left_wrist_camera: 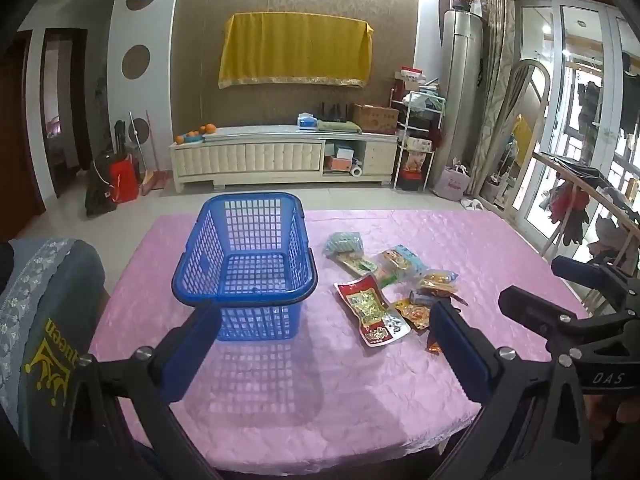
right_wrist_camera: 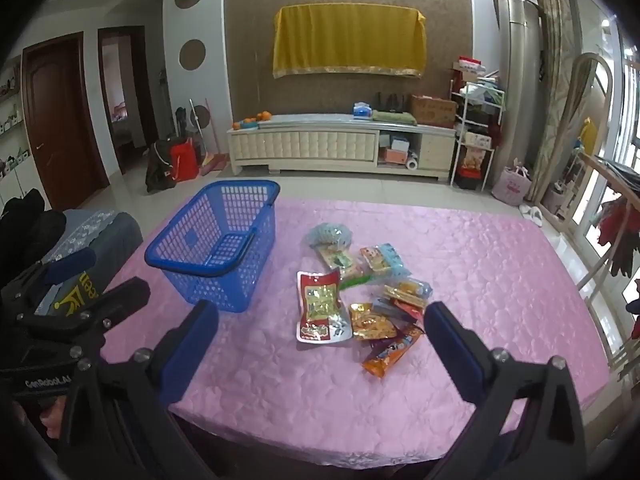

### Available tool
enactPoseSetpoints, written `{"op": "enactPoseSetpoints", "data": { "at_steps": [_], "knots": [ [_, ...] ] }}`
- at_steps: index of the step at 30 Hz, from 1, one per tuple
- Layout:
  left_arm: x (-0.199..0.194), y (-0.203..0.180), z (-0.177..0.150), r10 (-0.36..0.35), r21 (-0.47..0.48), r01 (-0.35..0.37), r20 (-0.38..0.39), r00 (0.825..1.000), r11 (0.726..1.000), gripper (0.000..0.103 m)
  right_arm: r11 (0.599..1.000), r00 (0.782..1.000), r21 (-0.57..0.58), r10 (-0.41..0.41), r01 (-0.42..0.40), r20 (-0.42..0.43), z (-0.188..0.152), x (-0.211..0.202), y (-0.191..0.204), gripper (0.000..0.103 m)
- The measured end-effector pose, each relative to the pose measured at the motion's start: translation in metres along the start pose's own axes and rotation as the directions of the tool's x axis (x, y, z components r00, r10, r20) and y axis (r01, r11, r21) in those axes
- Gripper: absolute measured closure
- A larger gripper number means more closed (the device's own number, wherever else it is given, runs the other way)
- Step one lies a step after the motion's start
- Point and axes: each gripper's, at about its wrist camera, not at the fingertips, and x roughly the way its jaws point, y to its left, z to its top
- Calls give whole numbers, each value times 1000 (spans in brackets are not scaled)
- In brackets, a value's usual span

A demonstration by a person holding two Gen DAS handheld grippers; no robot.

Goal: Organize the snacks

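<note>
Empty blue plastic lattice basket left on pink-clothed surface; heap of foil snack packets just right of it. Right gripper, jaws apart, faces the heap, nearer than left gripper, also apart.

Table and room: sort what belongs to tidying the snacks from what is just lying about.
For the job: blue basket, empty; snack packets loose on the pink tablecloth; left gripper and right gripper, both open.

Lying about: oranges, cardboard box, red bag, yellow cloth.
</note>
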Motion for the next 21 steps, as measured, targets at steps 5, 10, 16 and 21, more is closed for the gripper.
{"op": "enactPoseSetpoints", "data": {
  "at_steps": [5,10,16,21],
  "knots": [
    [-2,0,1,5,6,-5,0,1000,1000,0,1000,1000,-6,-5,5,-11,0,1,1,0],
    [-3,0,2,0,3,0,0,1000,1000,0,1000,1000,-5,-8,8,-14,0,2,1,0],
    [1,2,0,-5,10,5,-13,1000,1000,0,1000,1000,-5,-5,5,-18,-2,3,0,0],
    [1,1,0,-11,8,11,-16,1000,1000,0,1000,1000,3,-5,6,-31,-2,4,-2,0]
  ]
}}
